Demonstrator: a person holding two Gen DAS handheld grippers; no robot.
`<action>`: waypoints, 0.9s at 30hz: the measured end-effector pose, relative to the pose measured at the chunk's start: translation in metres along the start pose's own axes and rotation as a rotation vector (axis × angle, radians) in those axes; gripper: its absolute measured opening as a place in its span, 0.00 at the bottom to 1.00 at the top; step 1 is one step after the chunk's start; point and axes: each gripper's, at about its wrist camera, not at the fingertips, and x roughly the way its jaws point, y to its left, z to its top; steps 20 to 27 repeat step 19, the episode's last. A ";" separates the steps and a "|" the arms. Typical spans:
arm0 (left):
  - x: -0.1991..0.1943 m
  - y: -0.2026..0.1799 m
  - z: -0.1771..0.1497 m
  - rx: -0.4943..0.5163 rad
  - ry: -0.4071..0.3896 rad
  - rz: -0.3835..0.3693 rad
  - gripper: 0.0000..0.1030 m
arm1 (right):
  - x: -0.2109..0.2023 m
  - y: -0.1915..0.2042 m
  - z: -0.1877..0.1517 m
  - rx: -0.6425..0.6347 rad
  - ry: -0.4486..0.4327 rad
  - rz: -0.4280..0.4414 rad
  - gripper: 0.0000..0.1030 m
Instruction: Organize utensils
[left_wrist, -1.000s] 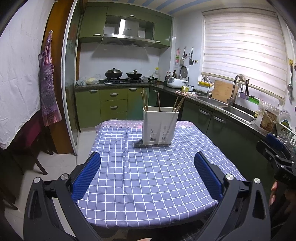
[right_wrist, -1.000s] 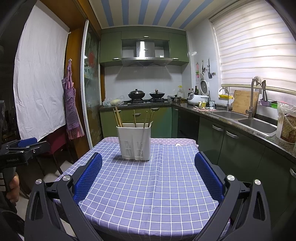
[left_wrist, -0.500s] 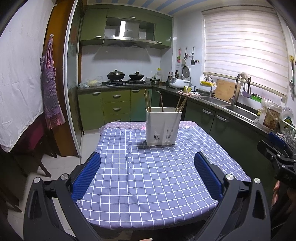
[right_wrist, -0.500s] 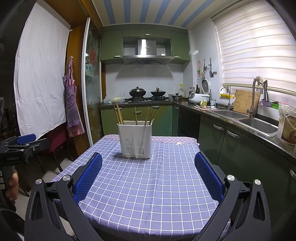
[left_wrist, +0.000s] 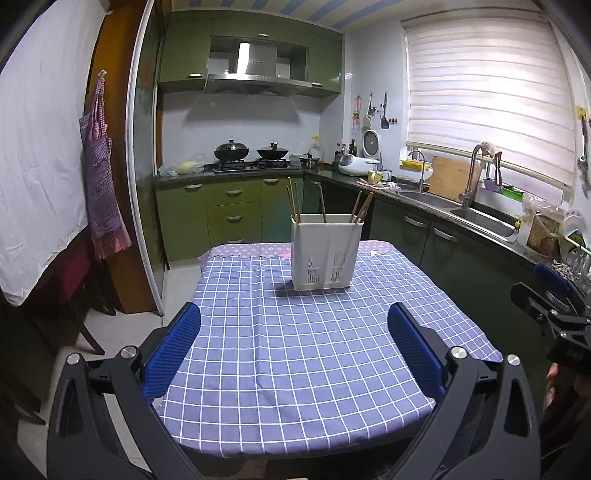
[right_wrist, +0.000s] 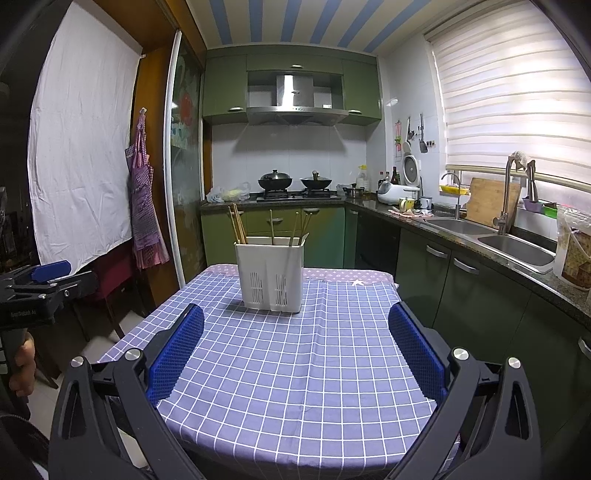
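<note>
Both tools gape wide and hold nothing: the left tool (left_wrist: 293, 349) at the bottom of its frame, the right tool (right_wrist: 295, 350) likewise. The white holder (left_wrist: 325, 254) stands upright at frame centre, on the far part of the checked table (left_wrist: 295, 369), with chopsticks (left_wrist: 293, 199) leaning inside.

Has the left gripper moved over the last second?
Yes. In the left wrist view the white holder and the stove behind it slid right and lower, so the open left gripper panned left and tilted slightly up.
</note>
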 end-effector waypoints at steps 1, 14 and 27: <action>0.000 0.001 0.000 -0.006 -0.005 -0.004 0.93 | 0.000 -0.001 0.000 -0.001 0.001 0.001 0.96; 0.011 0.007 -0.003 -0.019 0.033 0.013 0.93 | 0.004 -0.006 -0.001 -0.006 0.014 0.012 0.96; 0.012 0.004 -0.004 -0.003 0.024 0.037 0.93 | 0.005 -0.006 0.000 -0.008 0.018 0.013 0.96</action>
